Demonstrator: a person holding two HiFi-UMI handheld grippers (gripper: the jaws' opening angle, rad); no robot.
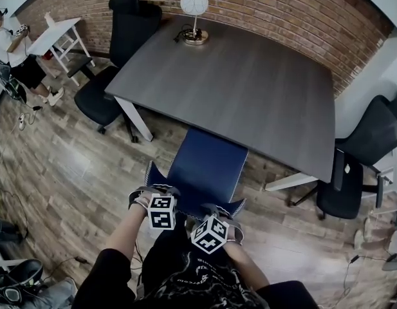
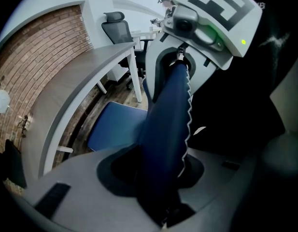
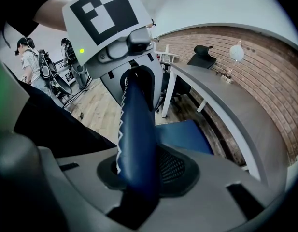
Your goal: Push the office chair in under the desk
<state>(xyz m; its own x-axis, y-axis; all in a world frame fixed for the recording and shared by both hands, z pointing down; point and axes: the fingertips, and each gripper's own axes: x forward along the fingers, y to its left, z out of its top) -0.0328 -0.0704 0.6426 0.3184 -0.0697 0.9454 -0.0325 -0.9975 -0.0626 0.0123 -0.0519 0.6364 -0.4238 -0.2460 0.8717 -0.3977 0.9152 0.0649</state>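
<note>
The left claw (image 1: 153,190) is closed on the top edge of the tall padded backrest (image 2: 165,129) of the blue office chair (image 1: 208,166). In the left gripper view the blue pad with its white zigzag stitching runs right up between the two jaws. The right claw (image 1: 224,211) grips the same top edge a little further along. In the right gripper view the pad sits tight against the jaw's black mesh face. Both claws point steeply down. The two claws are close together, each with its white cube of black squares on top. The person's two arms (image 1: 124,237) in black sleeves reach down to them.

The chair's flat blue seat (image 1: 211,159) points away from the person, toward the big dark grey counter (image 1: 249,89) with white legs. The front of the seat meets the near edge of the counter top. The rest of the seat and the backrest stand out on the brown wooden plank floor (image 1: 69,166).

On the far side of the counter stands a round white lamp (image 1: 194,5) on a gold base. A black office chair (image 1: 121,37) stands at the counter's left side and another black chair (image 1: 359,166) at its right. A red brick wall (image 1: 282,11) runs behind. Far off on the left a person (image 1: 15,56) stands beside a small white table (image 1: 56,34).
</note>
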